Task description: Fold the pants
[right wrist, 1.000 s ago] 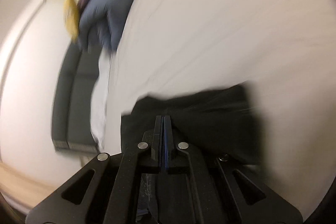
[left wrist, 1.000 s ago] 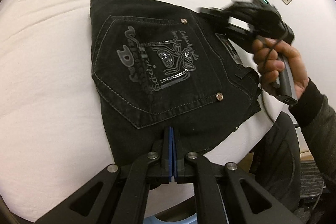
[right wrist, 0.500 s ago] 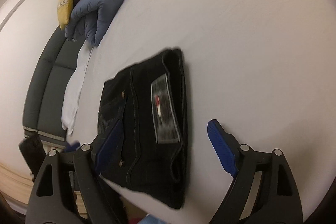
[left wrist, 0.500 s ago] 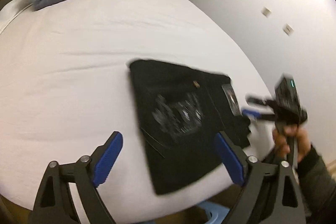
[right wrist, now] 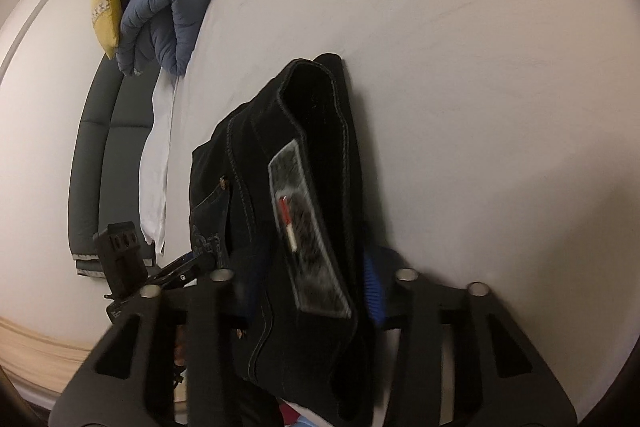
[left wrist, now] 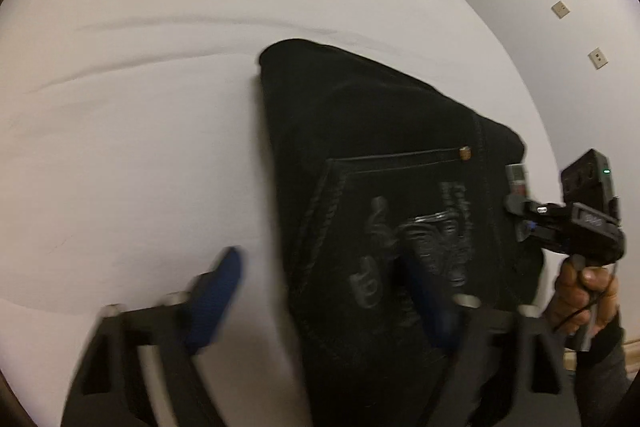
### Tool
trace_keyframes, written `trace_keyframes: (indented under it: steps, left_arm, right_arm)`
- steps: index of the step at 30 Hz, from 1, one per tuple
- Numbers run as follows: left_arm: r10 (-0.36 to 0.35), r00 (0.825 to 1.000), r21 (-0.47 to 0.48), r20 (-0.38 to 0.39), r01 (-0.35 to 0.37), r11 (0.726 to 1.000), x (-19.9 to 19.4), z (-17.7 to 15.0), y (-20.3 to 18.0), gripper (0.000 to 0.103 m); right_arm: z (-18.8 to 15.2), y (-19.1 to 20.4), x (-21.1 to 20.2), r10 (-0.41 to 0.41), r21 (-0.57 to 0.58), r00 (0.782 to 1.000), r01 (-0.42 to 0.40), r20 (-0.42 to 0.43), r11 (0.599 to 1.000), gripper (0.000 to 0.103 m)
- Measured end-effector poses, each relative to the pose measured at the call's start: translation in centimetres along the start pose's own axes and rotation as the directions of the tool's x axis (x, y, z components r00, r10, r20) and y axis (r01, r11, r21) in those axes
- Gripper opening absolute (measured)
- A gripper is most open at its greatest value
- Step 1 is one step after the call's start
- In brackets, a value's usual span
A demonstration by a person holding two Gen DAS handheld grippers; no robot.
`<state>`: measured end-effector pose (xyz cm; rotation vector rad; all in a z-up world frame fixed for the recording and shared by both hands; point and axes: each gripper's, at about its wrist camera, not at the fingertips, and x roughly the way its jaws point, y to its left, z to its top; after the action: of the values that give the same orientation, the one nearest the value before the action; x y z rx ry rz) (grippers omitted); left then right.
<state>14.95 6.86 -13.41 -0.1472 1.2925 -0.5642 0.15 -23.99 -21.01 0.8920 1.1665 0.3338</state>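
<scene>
The black jeans (left wrist: 380, 155) lie folded into a compact stack on the white bed (left wrist: 140, 87), back pocket with embossed logo facing up. My left gripper (left wrist: 320, 287) is open, its blue pads straddling the near left edge of the stack. My right gripper (right wrist: 308, 283) is open around the waistband end of the jeans (right wrist: 296, 155), where a grey label with a red mark shows. The right gripper also shows in the left wrist view (left wrist: 532, 215) at the stack's right edge, held by a hand.
A blue duvet (right wrist: 168, 7) and yellow and purple cushions (right wrist: 106, 11) sit at the far end of the bed. A grey sofa (right wrist: 96, 155) stands beside the bed. A white wall with two outlets (left wrist: 560, 10) is on the right.
Both grippers were shut on the jeans a second ago, then opened and drew back. Now both have moved in again, open, around the edges of the folded stack.
</scene>
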Motion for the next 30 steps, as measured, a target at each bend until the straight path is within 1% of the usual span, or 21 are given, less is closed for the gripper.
trace_keyframes:
  steps: [1, 2, 4, 5, 7, 9, 13, 16, 18, 19, 21, 23, 25, 26, 27, 28, 29, 30]
  left_arm:
    - [-0.029, 0.999, -0.002, -0.013, 0.029, 1.0, 0.2, 0.1, -0.1, 0.048]
    - [-0.01, 1.0, 0.008, -0.019, 0.01, 1.0, 0.3, 0.2, -0.4, 0.048]
    - [0.025, 0.999, 0.035, -0.027, -0.024, 0.999, 0.5, 0.3, -1.0, 0.042]
    - [0.03, 0.999, 0.038, -0.026, -0.029, 0.999, 0.4, 0.3, -1.1, 0.039]
    - [0.022, 1.0, 0.038, -0.018, -0.021, 0.999, -0.2, 0.5, -1.5, 0.028]
    - [0.015, 1.0, 0.046, 0.002, -0.016, 0.999, -1.5, 0.8, -1.8, 0.024]
    - [0.018, 0.997, 0.072, 0.074, -0.023, 0.997, -4.4, 2.4, -2.9, 0.024]
    - [0.027, 0.99, 0.115, 0.135, -0.043, 0.992, -6.3, 4.8, -4.0, 0.024]
    - [0.033, 0.987, 0.13, 0.154, -0.054, 0.99, -6.5, 6.8, -4.2, 0.024]
    - [0.034, 0.987, 0.13, 0.157, -0.055, 0.99, -6.2, 7.6, -4.2, 0.024]
    - [0.038, 0.988, 0.12, 0.15, -0.057, 0.991, -5.0, 9.3, -3.8, 0.024]
    - [0.054, 0.989, 0.119, 0.135, -0.07, 0.99, -3.0, 10.4, -3.4, 0.024]
    - [0.077, 0.991, 0.126, 0.108, -0.091, 0.988, -1.3, 11.4, -2.4, 0.024]
    - [0.091, 0.991, 0.13, 0.094, -0.103, 0.986, -0.3, 11.5, -2.1, 0.024]
    - [0.111, 0.991, 0.131, 0.077, -0.12, 0.984, 0.9, 11.5, -1.9, 0.027]
    - [0.115, 0.991, 0.127, 0.072, -0.124, 0.984, 1.8, 11.5, -1.7, 0.032]
    - [0.115, 0.991, 0.119, 0.074, -0.124, 0.985, 2.3, 11.4, -1.2, 0.034]
    - [0.112, 0.991, 0.108, 0.078, -0.12, 0.987, 2.6, 11.3, -0.6, 0.04]
  right_arm:
    - [0.2, -0.1, 0.4, 0.001, -0.005, 1.0, -0.001, -0.004, 1.0, 0.026]
    - [0.1, -0.1, 0.6, -0.004, -0.009, 1.0, 0.004, -0.005, 1.0, 0.024]
    - [0.0, 1.0, 0.9, -0.055, -0.066, 0.998, 0.055, 0.003, 0.996, 0.02]
    - [-0.2, 1.7, 0.6, -0.085, -0.107, 0.996, 0.086, 0.014, 0.991, 0.019]
    - [-0.7, 3.4, 0.2, -0.125, -0.176, 0.991, 0.129, 0.038, 0.976, 0.017]
    - [-0.9, 5.0, -0.8, -0.116, -0.204, 0.992, 0.125, 0.055, 0.971, 0.016]
    - [-0.6, 7.9, -2.8, -0.08, -0.264, 0.993, 0.1, 0.087, 0.959, 0.016]
    - [1.0, 9.3, -4.6, -0.045, -0.282, 0.991, 0.078, 0.123, 0.956, 0.016]
    - [3.0, 10.1, -5.5, -0.034, -0.288, 0.988, 0.076, 0.148, 0.955, 0.016]
    - [3.6, 10.3, -5.7, -0.033, -0.286, 0.988, 0.076, 0.152, 0.955, 0.016]
    - [5.8, 10.2, -5.6, -0.043, -0.274, 0.987, 0.085, 0.156, 0.958, 0.016]
    - [7.4, 9.5, -4.9, -0.062, -0.249, 0.987, 0.098, 0.149, 0.963, 0.016]
    - [9.0, 7.7, -4.1, -0.086, -0.213, 0.987, 0.114, 0.134, 0.97, 0.016]
    - [9.7, 6.4, -3.2, -0.111, -0.198, 0.987, 0.133, 0.119, 0.971, 0.016]
    - [10.0, 5.5, -2.6, -0.13, -0.184, 0.986, 0.148, 0.106, 0.972, 0.016]
    - [10.4, 4.5, -2.0, -0.154, -0.164, 0.983, 0.169, 0.097, 0.972, 0.017]
    - [10.6, 2.9, -1.3, -0.17, -0.14, 0.981, 0.181, 0.09, 0.973, 0.019]
    - [10.6, 1.7, -1.0, -0.149, -0.114, 0.985, 0.158, 0.085, 0.981, 0.02]
